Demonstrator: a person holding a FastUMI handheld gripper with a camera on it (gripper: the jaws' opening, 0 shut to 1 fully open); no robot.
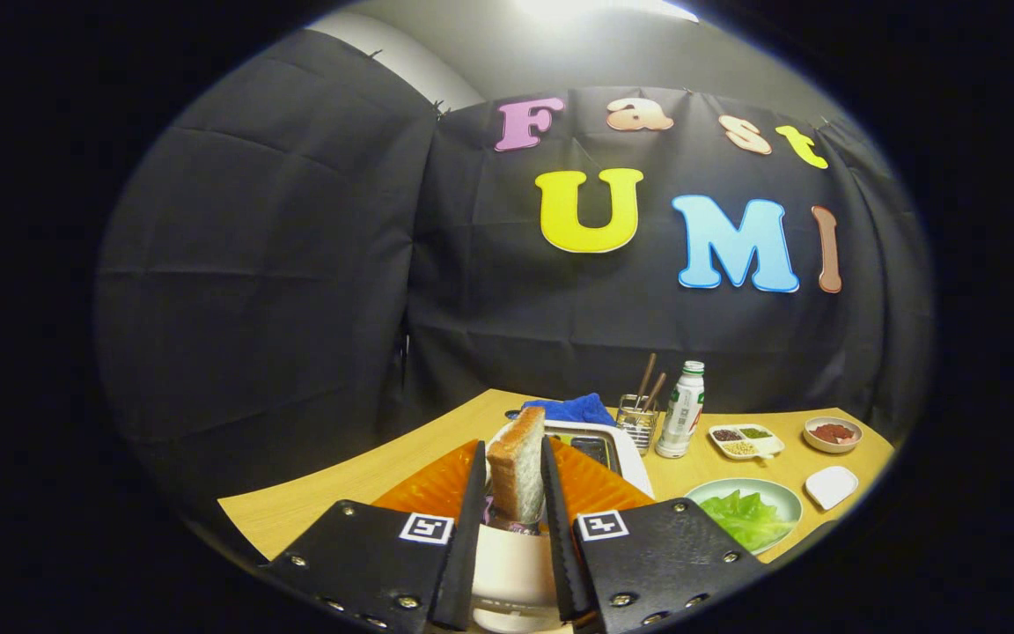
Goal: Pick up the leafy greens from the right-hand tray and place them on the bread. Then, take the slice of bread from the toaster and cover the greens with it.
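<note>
A slice of bread (518, 467) stands on edge between my two black fingers, and both press on its faces, so my gripper (512, 480) is shut on it. The slice is held above a white toaster (621, 445) that sits just beyond the fingers on an orange mat (599, 489). To the right of the fingers a pale green plate (780, 493) holds leafy greens (746, 518). What lies under the fingers is hidden.
At the back of the wooden table (357, 480) are a blue cloth (576, 409), a wire holder with chopsticks (639, 421) and a white bottle (681, 412). Further right stand a divided dish of condiments (743, 440), a bowl of red sauce (833, 433) and a small white dish (831, 486).
</note>
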